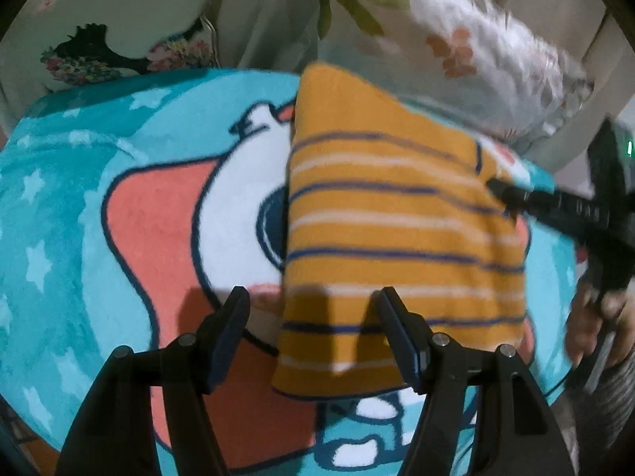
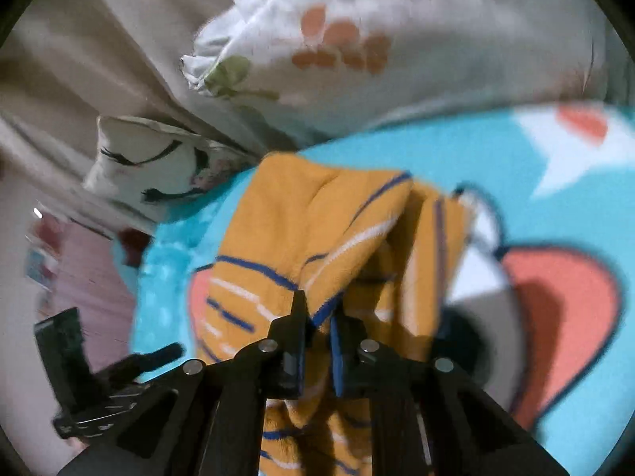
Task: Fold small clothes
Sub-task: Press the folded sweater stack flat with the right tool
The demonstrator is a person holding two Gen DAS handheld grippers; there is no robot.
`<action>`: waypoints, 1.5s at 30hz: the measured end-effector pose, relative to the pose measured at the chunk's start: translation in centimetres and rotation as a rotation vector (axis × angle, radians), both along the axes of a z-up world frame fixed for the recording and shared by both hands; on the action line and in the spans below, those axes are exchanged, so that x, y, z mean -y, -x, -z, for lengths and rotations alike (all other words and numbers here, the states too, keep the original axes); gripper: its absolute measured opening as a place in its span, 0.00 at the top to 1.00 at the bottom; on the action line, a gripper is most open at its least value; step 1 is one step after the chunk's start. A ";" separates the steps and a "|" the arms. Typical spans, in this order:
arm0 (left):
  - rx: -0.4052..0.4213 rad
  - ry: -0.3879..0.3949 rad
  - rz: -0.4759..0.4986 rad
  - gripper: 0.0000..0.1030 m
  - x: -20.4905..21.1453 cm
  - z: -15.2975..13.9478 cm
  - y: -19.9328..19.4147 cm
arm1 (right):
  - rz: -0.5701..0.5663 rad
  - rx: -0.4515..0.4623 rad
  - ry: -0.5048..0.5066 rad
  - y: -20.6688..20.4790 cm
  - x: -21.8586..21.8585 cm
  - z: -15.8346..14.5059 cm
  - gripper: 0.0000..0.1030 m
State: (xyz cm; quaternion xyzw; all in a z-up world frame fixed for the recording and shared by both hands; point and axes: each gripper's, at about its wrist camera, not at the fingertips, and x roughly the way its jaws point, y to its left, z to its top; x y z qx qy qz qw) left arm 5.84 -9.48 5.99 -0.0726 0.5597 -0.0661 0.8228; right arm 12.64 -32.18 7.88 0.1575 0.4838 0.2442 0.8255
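An orange garment with blue and white stripes (image 1: 397,218) lies folded on a cyan cartoon blanket (image 1: 71,206). My left gripper (image 1: 313,313) hovers open over the garment's near left edge, its pads not pressing the cloth. In the left wrist view my right gripper (image 1: 504,192) reaches in from the right onto the garment's far right edge. In the right wrist view the right gripper (image 2: 317,313) is shut on a raised fold of the orange garment (image 2: 285,218), which bunches up in front of it.
A floral pillow (image 1: 476,47) and a white cushion with drawn eyelashes (image 1: 119,39) lie beyond the blanket against beige bedding. A person's hand (image 1: 607,317) holds the right gripper at the right edge. The blanket (image 2: 516,150) extends to the right.
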 end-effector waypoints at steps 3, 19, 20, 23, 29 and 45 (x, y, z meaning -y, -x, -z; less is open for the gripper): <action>-0.029 0.017 0.003 0.36 0.7 1.4 -0.1 | 0.027 0.004 0.193 -1.2 0.0 1.7 0.90; -0.061 0.019 -0.034 0.36 0.6 1.0 2.2 | 0.165 -0.036 0.141 -0.8 3.0 3.8 0.50; -0.058 0.022 -0.044 0.36 0.4 0.7 2.7 | 0.180 -0.032 0.134 -0.6 3.4 3.3 0.50; -0.058 0.052 -0.076 0.36 -0.3 0.2 3.9 | 0.238 0.001 0.125 0.4 4.5 1.6 0.49; -0.039 0.059 -0.126 0.36 -1.0 -0.7 5.3 | 0.144 0.117 -0.041 2.4 2.5 -3.0 0.50; -0.008 0.079 -0.243 0.35 -4.6 -2.0 7.2 | -0.003 -0.027 -0.266 0.5 -2.1 -2.4 0.74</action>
